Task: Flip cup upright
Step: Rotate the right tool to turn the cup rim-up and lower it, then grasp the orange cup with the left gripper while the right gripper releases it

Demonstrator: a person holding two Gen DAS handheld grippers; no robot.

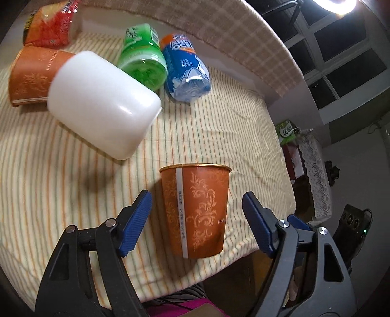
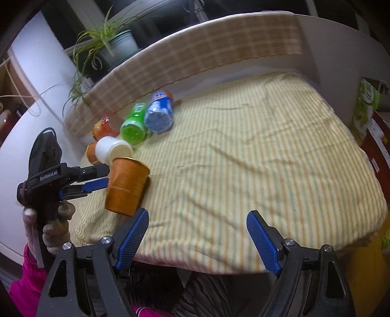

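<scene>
An orange paper cup [image 1: 196, 212] with a floral pattern stands upright near the table's front edge, rim up. My left gripper [image 1: 196, 217] is open, its blue pads on either side of the cup with a gap on both sides. In the right wrist view the same cup [image 2: 126, 186] stands at the left, with the left gripper [image 2: 97, 179] beside it. My right gripper [image 2: 197, 237] is open and empty over the front edge of the striped cloth.
A white cup [image 1: 102, 104] lies on its side, with a second orange cup [image 1: 31, 76] behind it. A green bottle [image 1: 142, 57], a blue bottle [image 1: 186, 68] and a red snack bag [image 1: 50, 23] lie further back. The striped tablecloth [image 2: 243, 158] stretches to the right.
</scene>
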